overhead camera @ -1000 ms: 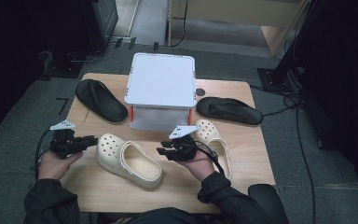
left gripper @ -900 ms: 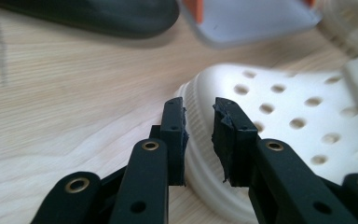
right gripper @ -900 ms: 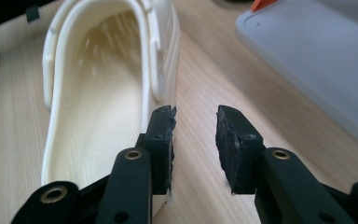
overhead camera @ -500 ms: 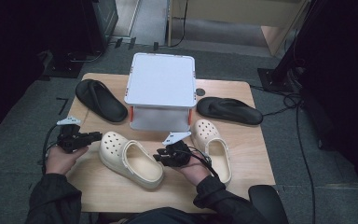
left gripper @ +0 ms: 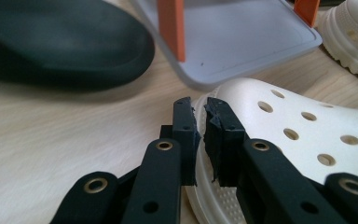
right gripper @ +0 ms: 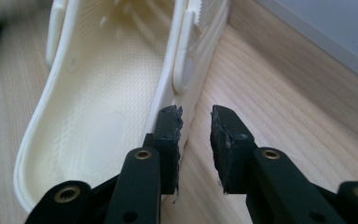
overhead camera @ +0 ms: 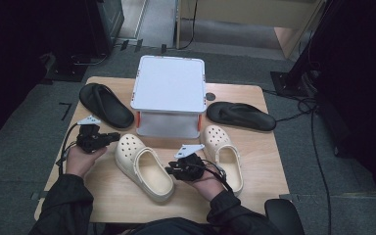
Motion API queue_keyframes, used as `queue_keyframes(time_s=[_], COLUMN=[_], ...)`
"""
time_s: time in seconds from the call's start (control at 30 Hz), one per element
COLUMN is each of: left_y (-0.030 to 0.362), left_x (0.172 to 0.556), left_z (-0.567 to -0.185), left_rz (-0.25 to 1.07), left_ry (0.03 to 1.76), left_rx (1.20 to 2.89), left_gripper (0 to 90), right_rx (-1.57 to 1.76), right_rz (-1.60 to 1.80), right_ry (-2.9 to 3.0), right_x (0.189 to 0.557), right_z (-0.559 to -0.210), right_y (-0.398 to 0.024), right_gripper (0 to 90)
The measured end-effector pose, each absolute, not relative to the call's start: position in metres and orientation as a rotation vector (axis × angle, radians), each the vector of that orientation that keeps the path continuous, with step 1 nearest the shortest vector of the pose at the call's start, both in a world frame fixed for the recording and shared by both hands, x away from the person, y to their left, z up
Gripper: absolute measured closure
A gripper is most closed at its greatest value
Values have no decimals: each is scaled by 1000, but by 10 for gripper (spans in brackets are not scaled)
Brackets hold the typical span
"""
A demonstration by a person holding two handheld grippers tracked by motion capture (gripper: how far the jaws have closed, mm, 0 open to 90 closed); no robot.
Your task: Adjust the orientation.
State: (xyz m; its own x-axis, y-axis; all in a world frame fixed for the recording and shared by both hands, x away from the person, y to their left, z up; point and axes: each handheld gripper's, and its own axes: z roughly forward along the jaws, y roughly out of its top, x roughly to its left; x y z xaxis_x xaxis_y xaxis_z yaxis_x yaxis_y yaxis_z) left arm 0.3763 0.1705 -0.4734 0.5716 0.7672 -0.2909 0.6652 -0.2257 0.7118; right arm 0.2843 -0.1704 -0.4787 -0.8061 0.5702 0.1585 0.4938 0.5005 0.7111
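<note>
Nearest the person, the right gripper (overhead camera: 172, 171) sits low beside the cream clog (overhead camera: 144, 166), jaws a little apart and just been closing; in the right gripper view one pad is against the clog's side wall, the other over bare wood, nothing pinched. That clog lies at the front middle of the wooden table (overhead camera: 254, 191). To its left, the left gripper (overhead camera: 115, 137) points at the clog's perforated toe (left gripper: 279, 116), jaws drawn nearly together, holding nothing. A second cream clog (overhead camera: 223, 152) lies right. Behind stands a white lidded box (overhead camera: 169, 90), black sandals (overhead camera: 105, 104) either side.
</note>
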Motion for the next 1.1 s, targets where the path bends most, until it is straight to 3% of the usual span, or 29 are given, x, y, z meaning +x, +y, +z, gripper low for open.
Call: queue_keyframes(time_s=[0.77, 0.9, 1.03, 1.1], left_y=[117, 112, 120, 125], left_x=[401, 403, 402, 398], left_z=[-475, -476, -472, -470], left_rz=[106, 116, 98, 99], left_ry=[1046, 1037, 1048, 1048], left_rx=[2014, 2022, 2018, 2022], left_gripper=[801, 785, 689, 683], right_rx=[1005, 979, 967, 946], right_rz=[1298, 1295, 1311, 1351], right_ry=[2641, 2655, 2629, 2614], right_x=[252, 250, 253, 255], right_z=[-485, -485, -481, -476], right_y=[-179, -176, -177, -177], right_gripper=[731, 674, 603, 569])
